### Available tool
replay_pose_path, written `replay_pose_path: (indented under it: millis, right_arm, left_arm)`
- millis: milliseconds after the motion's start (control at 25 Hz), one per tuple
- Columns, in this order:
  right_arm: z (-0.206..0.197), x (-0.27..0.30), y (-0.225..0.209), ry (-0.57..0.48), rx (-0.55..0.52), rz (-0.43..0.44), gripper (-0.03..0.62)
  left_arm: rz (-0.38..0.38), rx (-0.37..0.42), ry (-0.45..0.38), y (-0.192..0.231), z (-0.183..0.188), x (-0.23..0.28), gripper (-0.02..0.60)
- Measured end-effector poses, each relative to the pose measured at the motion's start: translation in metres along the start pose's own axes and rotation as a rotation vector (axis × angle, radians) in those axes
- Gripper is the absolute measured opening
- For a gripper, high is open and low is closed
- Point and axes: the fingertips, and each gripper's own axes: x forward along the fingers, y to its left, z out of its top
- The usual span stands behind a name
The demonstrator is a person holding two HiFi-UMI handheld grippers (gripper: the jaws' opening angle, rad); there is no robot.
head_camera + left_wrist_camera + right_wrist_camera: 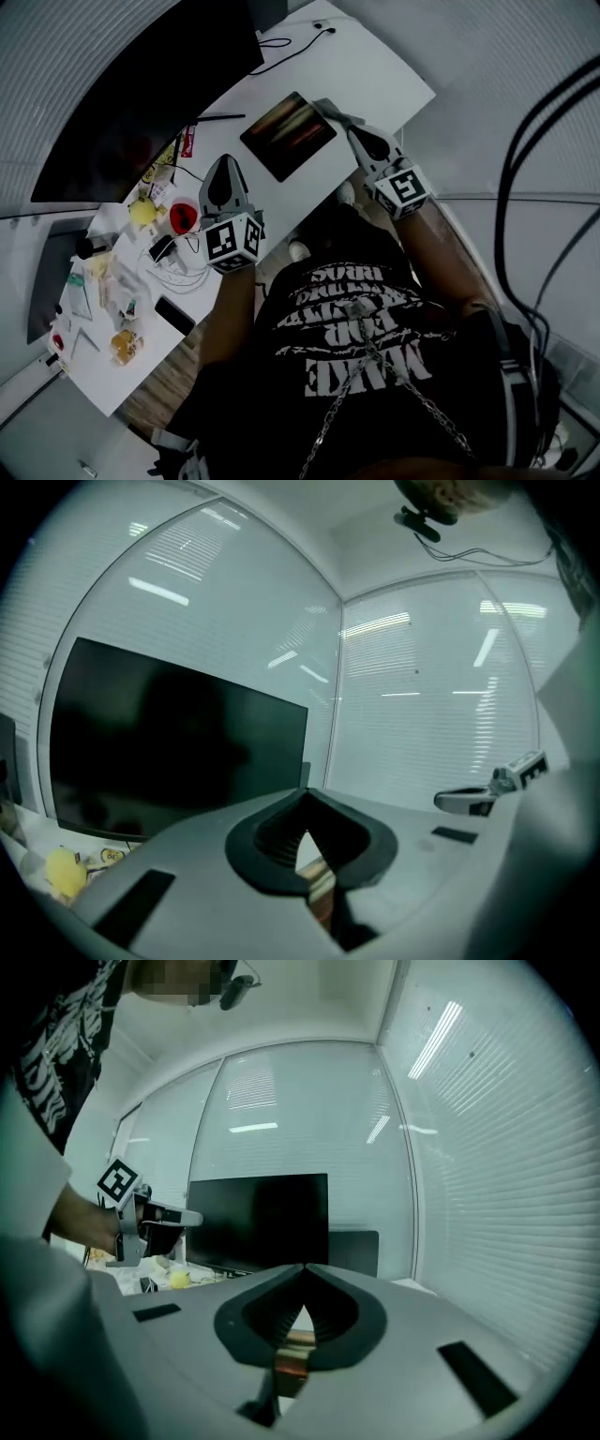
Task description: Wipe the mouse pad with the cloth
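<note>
The left gripper (305, 801) and the right gripper (304, 1277) both point about level, well above the desk (370, 66). Each pair of jaws is pressed together at the tips with nothing between them. The mouse pad (288, 134) lies flat on the desk below and just ahead of the right jaws, and off to the right of the left jaws. A strip of it shows through the gap under each closed pair. Left of the left jaws sits clutter, a yellow thing (142, 212) among it. Beyond both pairs stands the dark monitor (141, 84), with blinds behind it. No cloth can be made out in any view, so the wiping itself does not seem to be in hand. The next move would call for finding the cloth, parting one pair of jaws to take it, then bringing it down flat onto the pad.
</note>
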Motion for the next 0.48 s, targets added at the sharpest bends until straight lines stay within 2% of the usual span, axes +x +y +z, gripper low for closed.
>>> replay_pose_path:
  millis: [120,240,480]
  right_arm:
    - [-0.004,-0.015,0.012,0.030,0.041,-0.032,0.000]
    - [0.001,-0.024,0.010,0.038,0.037,-0.053,0.000]
    - [0.009,-0.043,-0.002,0.050,0.045,-0.044,0.000]
  left_arm:
    - [-0.029,0.006,0.021,-0.004,-0.009,-0.007,0.006]
    - [-0.042,-0.002,0.029,-0.007,-0.011,-0.005,0.006]
    - [-0.056,-0.040,0.033,-0.036,-0.011,-0.008,0.006]
